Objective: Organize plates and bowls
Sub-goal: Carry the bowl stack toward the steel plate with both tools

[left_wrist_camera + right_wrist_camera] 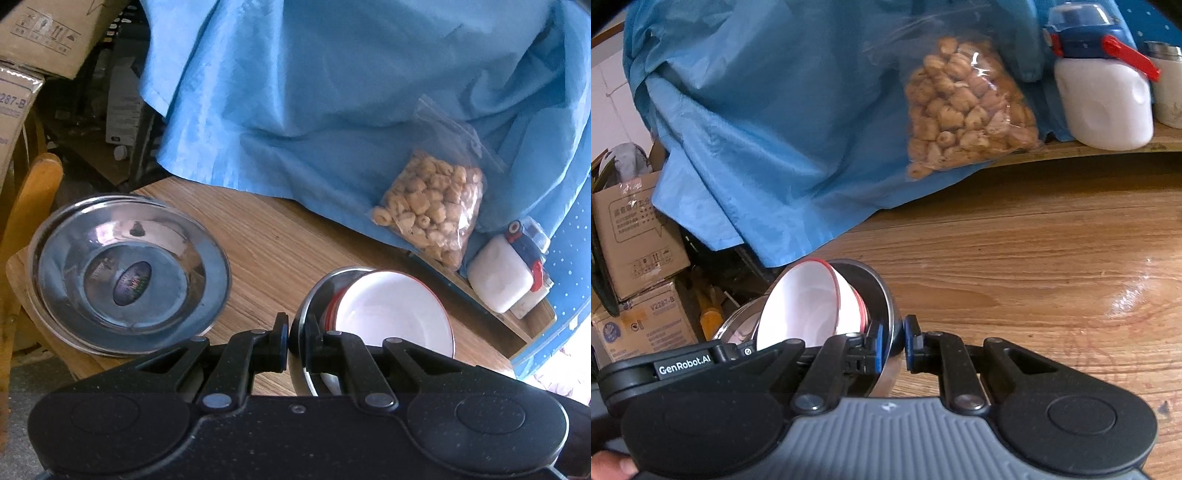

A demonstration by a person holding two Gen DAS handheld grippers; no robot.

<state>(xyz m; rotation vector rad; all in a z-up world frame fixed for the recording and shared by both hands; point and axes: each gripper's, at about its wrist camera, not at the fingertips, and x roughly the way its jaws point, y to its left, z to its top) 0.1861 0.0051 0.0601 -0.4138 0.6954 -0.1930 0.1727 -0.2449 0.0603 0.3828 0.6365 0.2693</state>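
A steel bowl point(320, 288) is held tilted above the wooden table point(258, 236), with white red-rimmed bowls point(391, 314) nested inside it. My left gripper point(297, 343) is shut on its near rim. In the right wrist view my right gripper point(892, 343) is shut on the opposite rim of the same steel bowl point(877, 295), and the white bowl point(805, 306) faces left. The left gripper's housing point(683, 365) shows beyond it. A stack of steel plates point(129, 266) rests at the table's left edge, left of the held bowl.
A blue cloth point(332, 110) drapes over the table's back. A clear bag of snacks point(432, 210) leans on it, beside a white bottle point(502, 277) with a blue cap. Cardboard boxes point(635, 229) and a wooden chair point(33, 192) stand past the left edge.
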